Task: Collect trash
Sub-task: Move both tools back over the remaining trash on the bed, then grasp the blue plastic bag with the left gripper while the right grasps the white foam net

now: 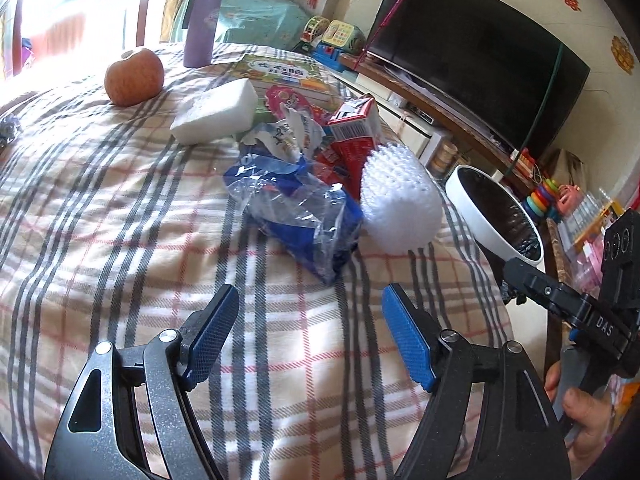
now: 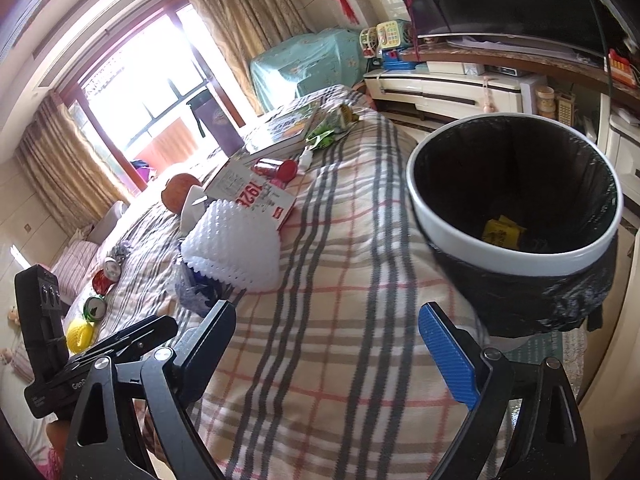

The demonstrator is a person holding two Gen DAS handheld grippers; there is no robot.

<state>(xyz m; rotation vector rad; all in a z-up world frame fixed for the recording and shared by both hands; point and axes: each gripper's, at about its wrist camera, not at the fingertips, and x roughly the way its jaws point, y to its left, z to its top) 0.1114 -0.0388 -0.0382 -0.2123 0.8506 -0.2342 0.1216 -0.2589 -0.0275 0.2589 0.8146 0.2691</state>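
A crumpled blue and clear plastic bag lies on the plaid cloth just ahead of my open, empty left gripper. Behind it lie a white foam fruit net, a red and white carton and torn wrappers. A white bin with a black liner stands off the right edge. In the right wrist view my right gripper is open and empty, near that bin, which holds a yellow scrap. The foam net and carton lie to the left.
An apple, a white sponge block, a purple flask and a book sit further back. Cans and a yellow item lie far left. A TV on a cabinet stands to the right.
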